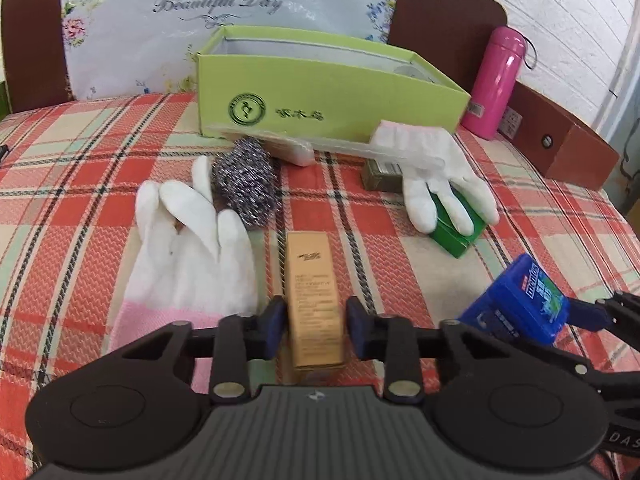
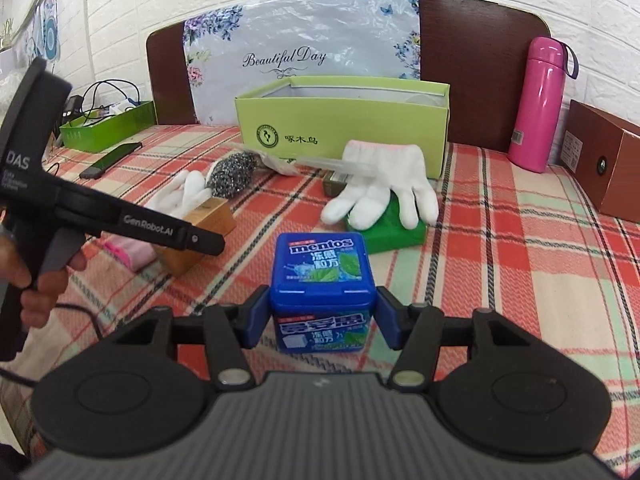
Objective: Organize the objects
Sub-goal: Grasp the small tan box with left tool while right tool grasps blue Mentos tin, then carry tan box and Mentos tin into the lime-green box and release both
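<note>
A tan carton [image 1: 312, 280] lies lengthwise on the plaid bedspread between the fingers of my left gripper [image 1: 316, 320]. The left pad sits at its side and a thin gap shows at the right pad, so this gripper is open around it. My right gripper [image 2: 323, 316] is shut on a blue Mentos box [image 2: 322, 260], with a pad pressed on each side. In the left wrist view the Mentos box [image 1: 524, 300] shows at the right. An open lime-green box [image 1: 332, 92] stands at the back, near the headboard.
Two white gloves [image 1: 188, 248] [image 1: 436, 168], a steel scourer [image 1: 244, 180], a wrapped brush [image 1: 360, 146] and a small green box [image 1: 456, 236] lie before the lime box. At the right stand a pink bottle [image 2: 540, 108] and a brown box [image 2: 608, 172]. A phone [image 2: 110, 160] lies at the left.
</note>
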A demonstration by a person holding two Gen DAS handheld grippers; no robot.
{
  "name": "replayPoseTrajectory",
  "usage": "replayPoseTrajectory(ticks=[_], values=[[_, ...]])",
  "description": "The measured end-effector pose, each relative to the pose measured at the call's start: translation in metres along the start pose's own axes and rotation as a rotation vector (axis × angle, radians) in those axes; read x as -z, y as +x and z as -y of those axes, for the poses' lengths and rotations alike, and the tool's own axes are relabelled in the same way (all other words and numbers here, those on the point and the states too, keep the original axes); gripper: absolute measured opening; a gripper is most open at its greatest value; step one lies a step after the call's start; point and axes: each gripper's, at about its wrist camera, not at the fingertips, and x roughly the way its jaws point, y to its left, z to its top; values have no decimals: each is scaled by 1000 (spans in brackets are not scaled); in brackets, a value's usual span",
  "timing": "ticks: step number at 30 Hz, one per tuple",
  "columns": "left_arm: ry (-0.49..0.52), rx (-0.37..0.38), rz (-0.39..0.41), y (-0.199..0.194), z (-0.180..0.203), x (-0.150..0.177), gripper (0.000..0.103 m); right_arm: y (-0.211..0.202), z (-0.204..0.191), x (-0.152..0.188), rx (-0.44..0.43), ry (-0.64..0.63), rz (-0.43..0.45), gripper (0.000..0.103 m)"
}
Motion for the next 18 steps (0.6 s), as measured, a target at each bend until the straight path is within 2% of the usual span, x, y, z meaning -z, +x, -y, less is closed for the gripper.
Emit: replayPoseTrajectory(ticks=[2,6,18], values=[[48,12,-12,-4,6,5,28,-1,0,1,0,1,0,55],[89,41,-25,-10,14,14,28,3,-4,1,3,-4,-5,58],[50,56,-23,0,15,8,30,15,-2,-1,9,17,-26,59]])
